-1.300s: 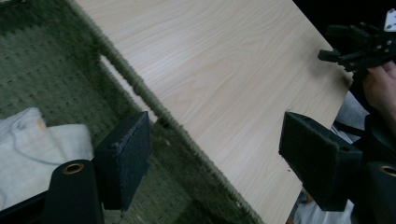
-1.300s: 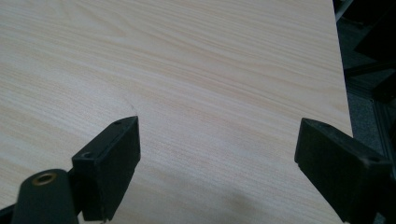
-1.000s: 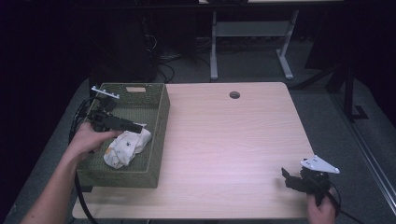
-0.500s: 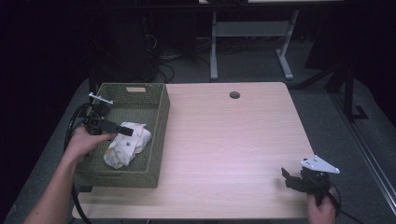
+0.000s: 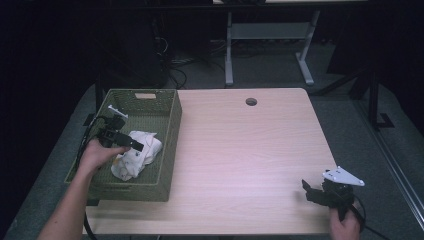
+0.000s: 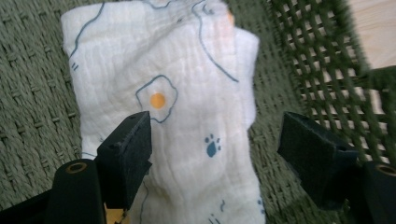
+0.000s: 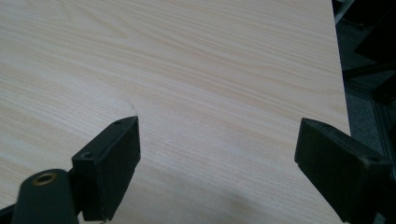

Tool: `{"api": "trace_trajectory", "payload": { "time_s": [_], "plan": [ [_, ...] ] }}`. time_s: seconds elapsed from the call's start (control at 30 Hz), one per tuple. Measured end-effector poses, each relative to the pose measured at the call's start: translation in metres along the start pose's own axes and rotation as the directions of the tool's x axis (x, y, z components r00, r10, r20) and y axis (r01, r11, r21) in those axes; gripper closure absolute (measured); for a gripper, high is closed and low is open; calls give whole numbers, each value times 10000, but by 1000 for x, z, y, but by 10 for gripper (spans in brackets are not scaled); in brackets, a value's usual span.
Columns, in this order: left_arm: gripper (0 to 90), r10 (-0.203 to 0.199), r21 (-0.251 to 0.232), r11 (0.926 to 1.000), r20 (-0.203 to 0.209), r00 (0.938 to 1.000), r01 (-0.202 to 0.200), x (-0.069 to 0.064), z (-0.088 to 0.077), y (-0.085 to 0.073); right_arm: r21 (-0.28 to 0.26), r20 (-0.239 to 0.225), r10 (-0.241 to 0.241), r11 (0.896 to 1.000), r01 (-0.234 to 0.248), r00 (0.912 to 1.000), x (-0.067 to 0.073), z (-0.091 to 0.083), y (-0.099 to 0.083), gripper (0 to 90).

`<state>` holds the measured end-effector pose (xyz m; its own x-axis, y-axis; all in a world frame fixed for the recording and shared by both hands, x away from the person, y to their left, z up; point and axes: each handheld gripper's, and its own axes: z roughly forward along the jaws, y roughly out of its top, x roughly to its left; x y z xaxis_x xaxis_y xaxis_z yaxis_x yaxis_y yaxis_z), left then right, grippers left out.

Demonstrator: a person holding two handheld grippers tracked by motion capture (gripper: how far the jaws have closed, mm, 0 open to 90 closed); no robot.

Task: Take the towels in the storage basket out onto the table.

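A white cloth (image 5: 145, 151) printed with fried eggs and blue paw marks lies crumpled in a green woven basket (image 5: 172, 125) at the table's left. My left gripper (image 5: 136, 146) hangs low inside the basket, just over the cloth. In the left gripper view the cloth (image 6: 177, 70) lies between and below the wide jaws of my left gripper (image 6: 217, 128); they have just been closing a little, and the pads do not press on it. My right gripper (image 5: 307, 191) rests open near the table's front right corner. The right gripper view has nothing between its jaws (image 7: 217, 140) but bare wood (image 7: 187, 56).
The light wooden table (image 5: 250, 150) has a round cable hole (image 5: 251, 101) near its far edge. The basket's mesh wall (image 6: 322, 70) stands close to the left gripper's right jaw. A metal desk frame (image 5: 267, 35) stands on the grey floor behind the table.
My left gripper has sunk into the basket, down onto the cloth. The right gripper has stayed where it was.
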<state>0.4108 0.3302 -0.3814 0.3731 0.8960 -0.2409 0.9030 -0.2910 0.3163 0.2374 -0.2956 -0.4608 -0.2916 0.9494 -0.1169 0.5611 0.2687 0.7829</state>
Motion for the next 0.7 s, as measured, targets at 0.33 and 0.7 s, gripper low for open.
{"api": "trace_trajectory", "payload": {
  "time_s": [0.33,0.7],
  "plan": [
    [285,-117,1156,9931,-683,9976,196,3,26,5,-32,-24,3,10000,-3,10000,0,-1,0,139],
    [362,214,2168,9761,-1605,9868,141,-1,47,7,-60,-29,-24,10000,24,10000,0,-1,0,139]
  ]
}}
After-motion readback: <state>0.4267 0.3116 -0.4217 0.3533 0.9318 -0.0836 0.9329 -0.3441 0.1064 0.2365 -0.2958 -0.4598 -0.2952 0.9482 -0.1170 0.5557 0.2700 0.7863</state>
